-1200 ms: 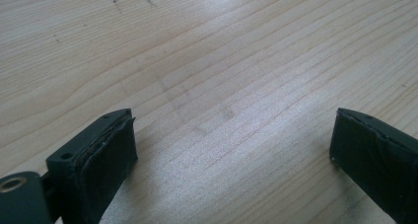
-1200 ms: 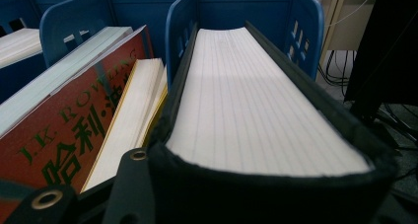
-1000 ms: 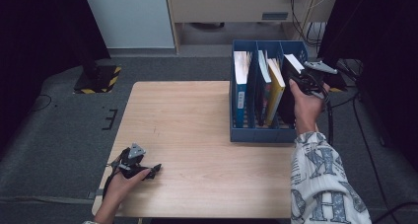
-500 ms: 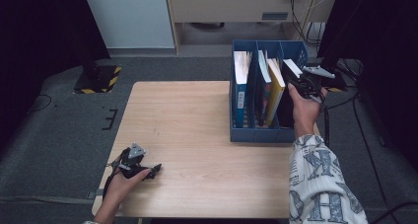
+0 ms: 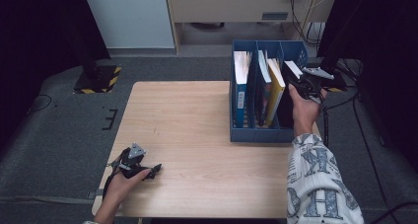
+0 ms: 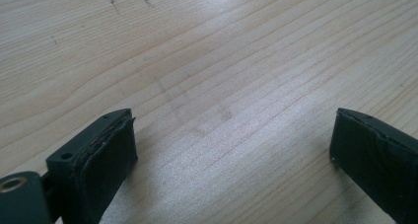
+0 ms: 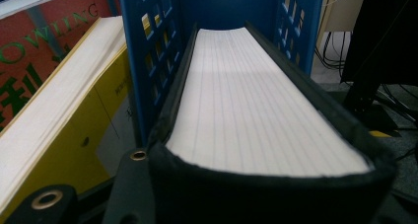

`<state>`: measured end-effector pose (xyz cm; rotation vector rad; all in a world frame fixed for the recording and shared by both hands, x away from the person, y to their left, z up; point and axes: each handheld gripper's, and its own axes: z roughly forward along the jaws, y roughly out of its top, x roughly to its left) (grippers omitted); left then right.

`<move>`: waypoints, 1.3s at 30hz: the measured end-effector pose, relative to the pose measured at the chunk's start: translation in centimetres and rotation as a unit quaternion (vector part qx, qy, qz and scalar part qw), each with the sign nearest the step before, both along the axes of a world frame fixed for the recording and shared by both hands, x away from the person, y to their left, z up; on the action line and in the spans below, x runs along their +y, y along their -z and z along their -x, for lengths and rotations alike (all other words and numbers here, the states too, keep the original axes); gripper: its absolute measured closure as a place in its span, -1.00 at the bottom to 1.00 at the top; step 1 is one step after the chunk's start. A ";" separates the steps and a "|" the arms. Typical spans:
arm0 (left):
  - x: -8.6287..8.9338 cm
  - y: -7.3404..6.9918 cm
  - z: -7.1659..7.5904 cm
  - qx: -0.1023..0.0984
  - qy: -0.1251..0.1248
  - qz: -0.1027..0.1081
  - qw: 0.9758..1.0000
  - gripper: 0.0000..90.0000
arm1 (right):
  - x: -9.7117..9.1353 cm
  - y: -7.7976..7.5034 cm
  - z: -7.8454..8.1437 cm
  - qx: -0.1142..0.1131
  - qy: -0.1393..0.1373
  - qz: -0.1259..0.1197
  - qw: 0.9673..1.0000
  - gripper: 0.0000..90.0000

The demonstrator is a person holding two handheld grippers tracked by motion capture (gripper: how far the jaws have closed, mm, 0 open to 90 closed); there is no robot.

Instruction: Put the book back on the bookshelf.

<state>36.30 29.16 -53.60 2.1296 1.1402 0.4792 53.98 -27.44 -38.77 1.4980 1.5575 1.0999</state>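
Black-covered book (image 7: 256, 100) clamped in right gripper (image 5: 301, 81) inside blue file rack (image 5: 256, 133); left gripper (image 6: 231, 150) wide open, empty, on wooden table (image 5: 197, 115)

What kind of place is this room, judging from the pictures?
Probably a lab or office workroom set up for recording. A small wooden table stands alone on grey carpet, cables hang by the back wall, and a yellow-and-black striped stand base sits on the floor. A blue file rack holds books.
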 end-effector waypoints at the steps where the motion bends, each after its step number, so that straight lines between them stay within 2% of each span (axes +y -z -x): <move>1: 0.0 0.0 0.0 0.000 0.000 0.000 1.000 -0.93 | 0.0 0.1 -0.1 0.000 0.001 0.003 1.000 0.19; 18: 0.0 0.0 0.0 0.000 0.000 0.000 1.000 -0.93 | -0.3 0.6 0.2 0.001 0.000 0.004 1.000 0.19; 31: 0.0 0.0 0.0 -0.001 -0.001 0.001 1.000 -0.93 | 0.0 0.2 0.9 0.038 0.000 0.010 0.999 0.17; 39: 0.0 0.0 0.1 0.000 0.001 0.000 1.000 -0.93 | 0.3 0.0 1.4 0.056 -0.005 0.023 0.998 0.16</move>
